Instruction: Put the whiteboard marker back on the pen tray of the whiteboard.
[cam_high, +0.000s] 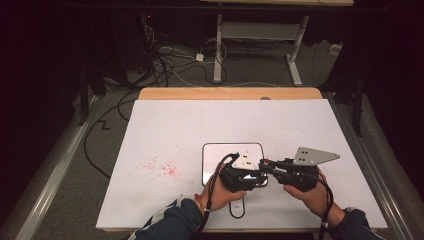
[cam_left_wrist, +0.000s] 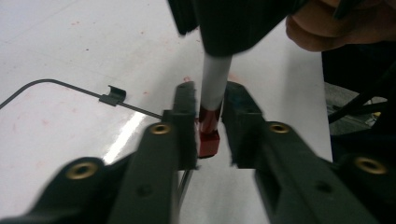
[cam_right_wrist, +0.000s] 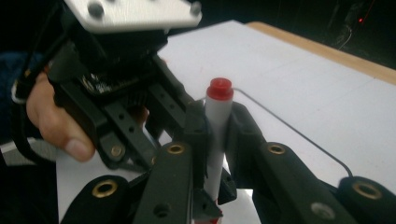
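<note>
white marker (cam_right_wrist: 215, 140) clamped in right claw (cam_right_wrist: 215, 135), red cap (cam_left_wrist: 208, 135) loosely between left claw (cam_left_wrist: 208, 122), marker's lower end hidden.

Small white dry-erase board with dark frame (cam_high: 210, 150) lies mid-tabletop (cam_high: 300, 125) — left hand-held gripper (cam_high: 260, 172) and right hand-held gripper (cam_high: 266, 165) meet over its near-right corner, red-capped white marker (cam_right_wrist: 215, 126) between both jaw pairs; red smudge patch (cam_high: 160, 167) on the tabletop left of the board.

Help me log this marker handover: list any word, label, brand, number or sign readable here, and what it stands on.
None can be read. The marker, white with a red end, shows no print on its barrel. The small whiteboard bears no writing. The grey plate on the right tongs carries only screws. The red specks on the table sheet form no letters.
</note>
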